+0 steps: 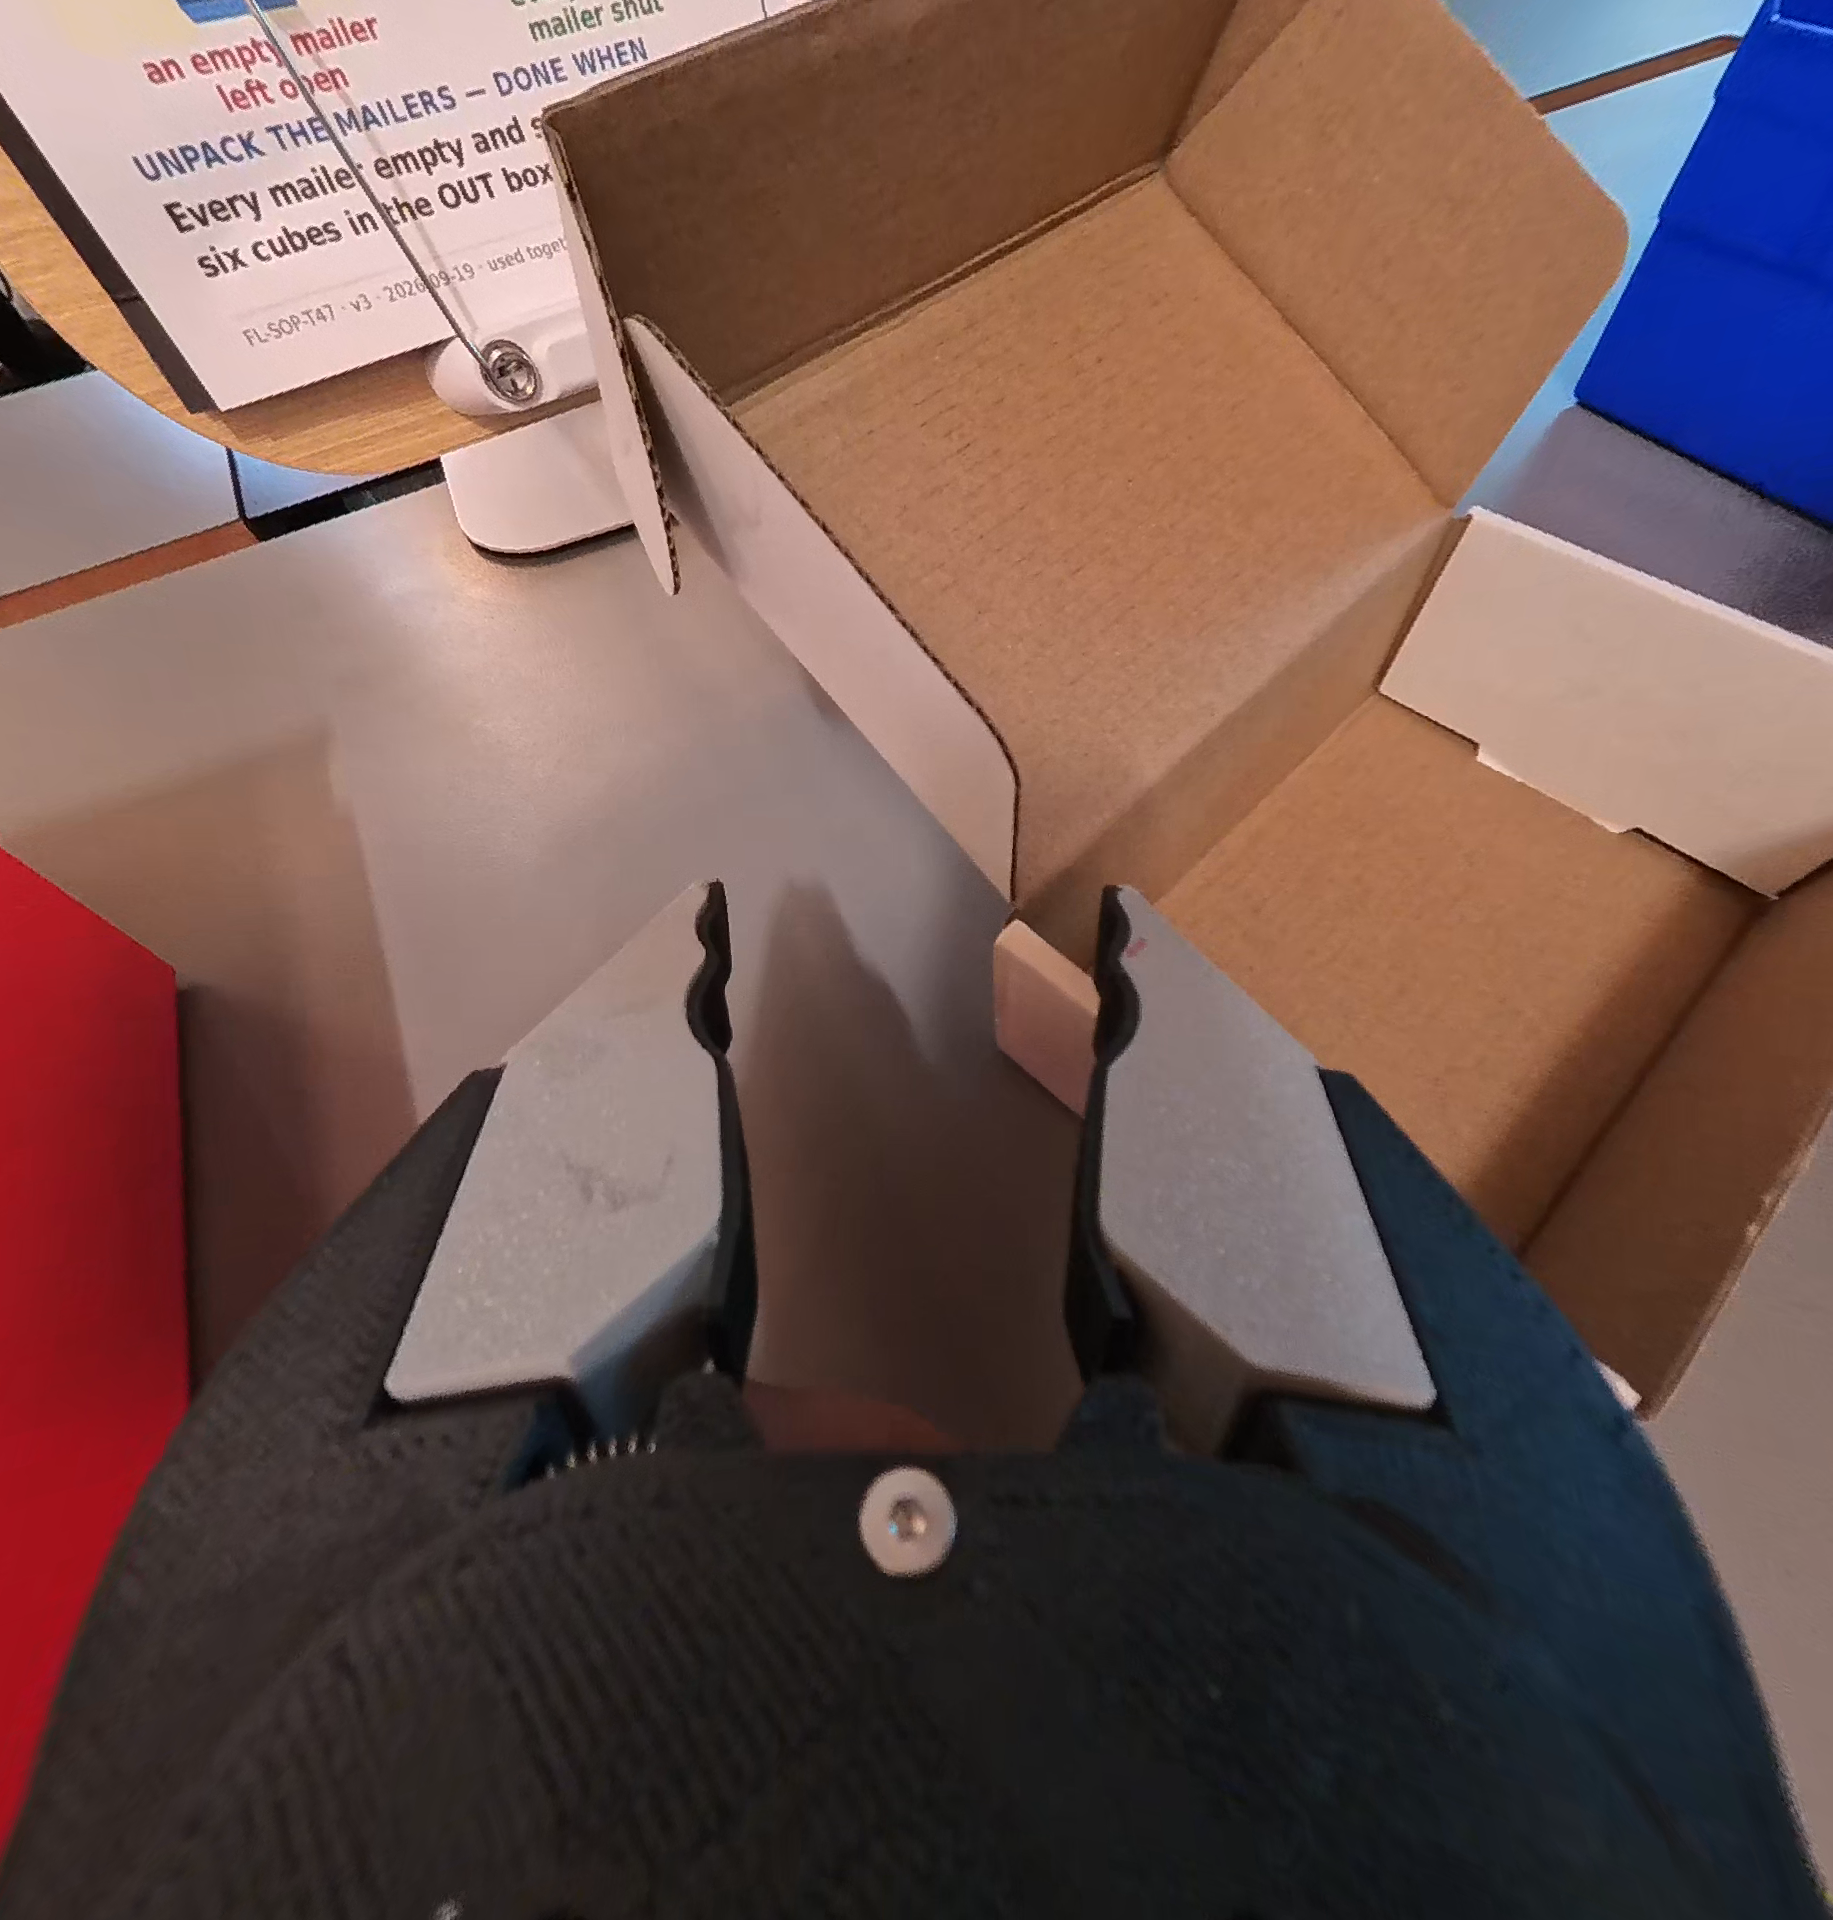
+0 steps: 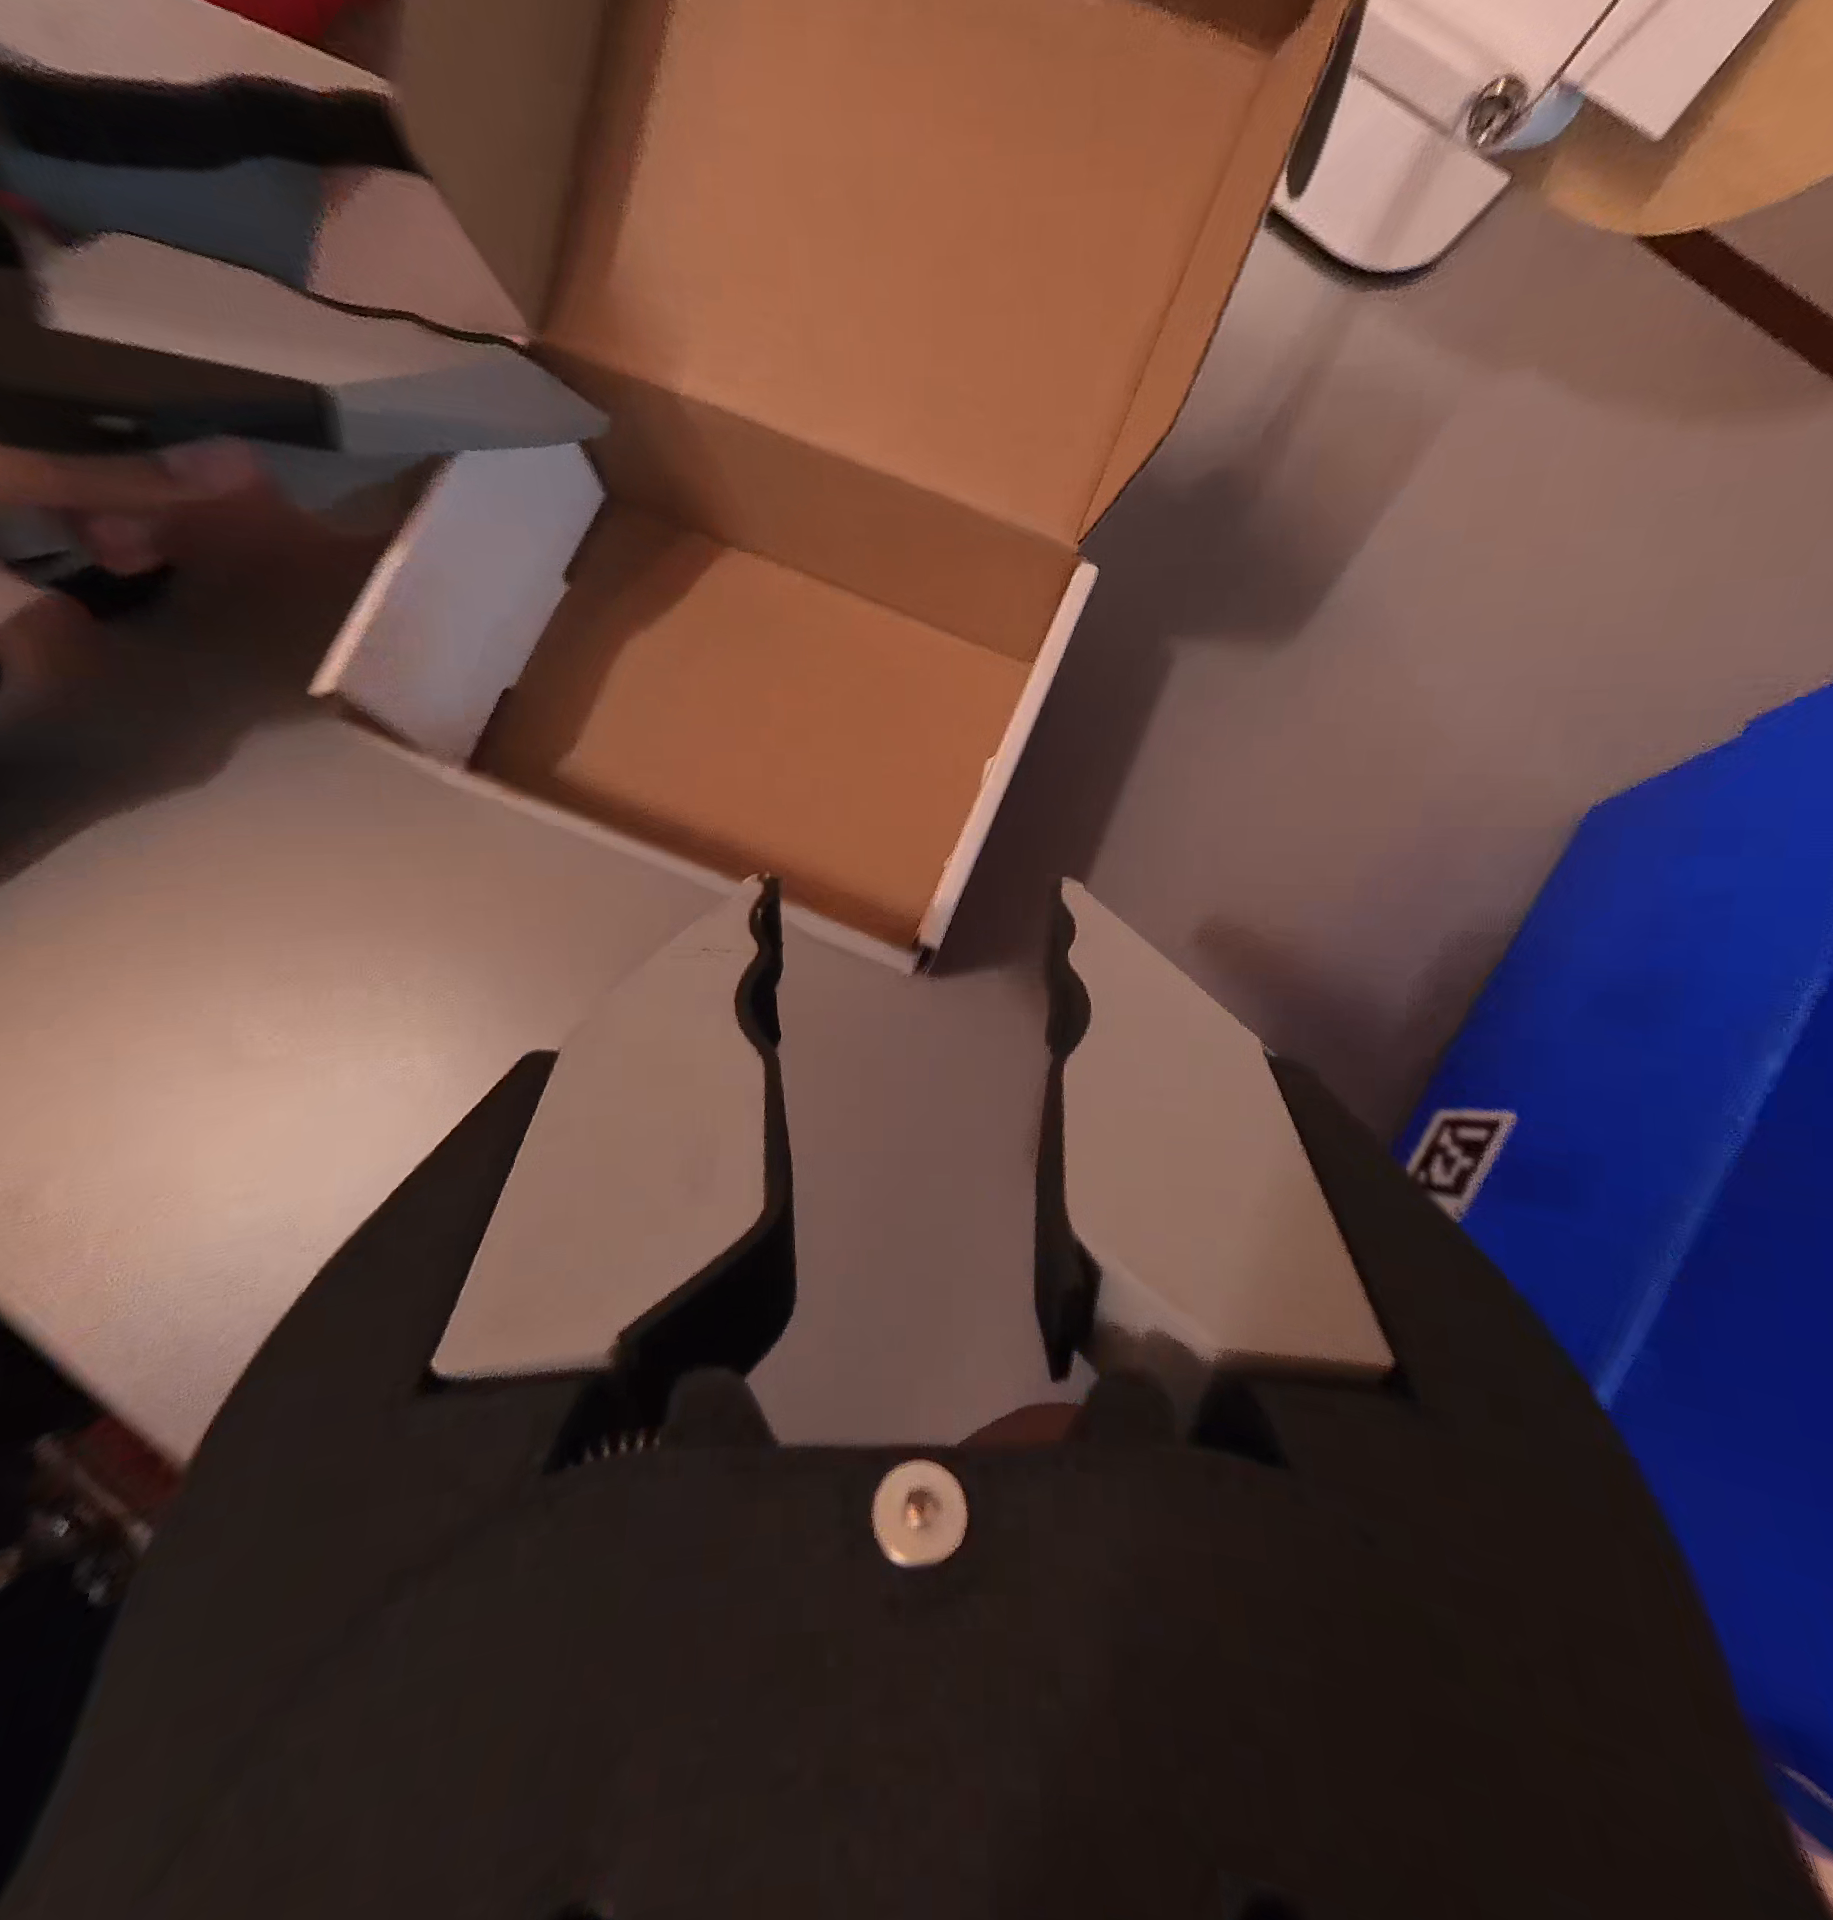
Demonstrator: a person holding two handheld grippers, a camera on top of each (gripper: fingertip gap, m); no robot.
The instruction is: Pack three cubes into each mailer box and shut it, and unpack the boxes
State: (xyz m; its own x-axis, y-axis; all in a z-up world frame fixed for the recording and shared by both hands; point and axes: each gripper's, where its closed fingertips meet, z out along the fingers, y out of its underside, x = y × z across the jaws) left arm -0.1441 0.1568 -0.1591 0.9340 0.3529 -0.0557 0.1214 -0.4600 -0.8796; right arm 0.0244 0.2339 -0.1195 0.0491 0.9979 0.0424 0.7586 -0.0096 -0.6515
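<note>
Mailer box (image 1: pixel 1151 499): empty, lid raised, just ahead of both grippers. Left gripper (image 1: pixel 912 935), right gripper (image 2: pixel 912 925): released, holding nothing. Risk: lid flap (image 1: pixel 818 623) snagging a fingertip, shifting the box on the tabletop (image 1: pixel 372 727).

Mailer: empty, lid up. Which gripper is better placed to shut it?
Left, probably. The left gripper is open beside the mailer, close to the lid's side flap. The right gripper, also open, sits at the front corner, farther from the lid.
</note>
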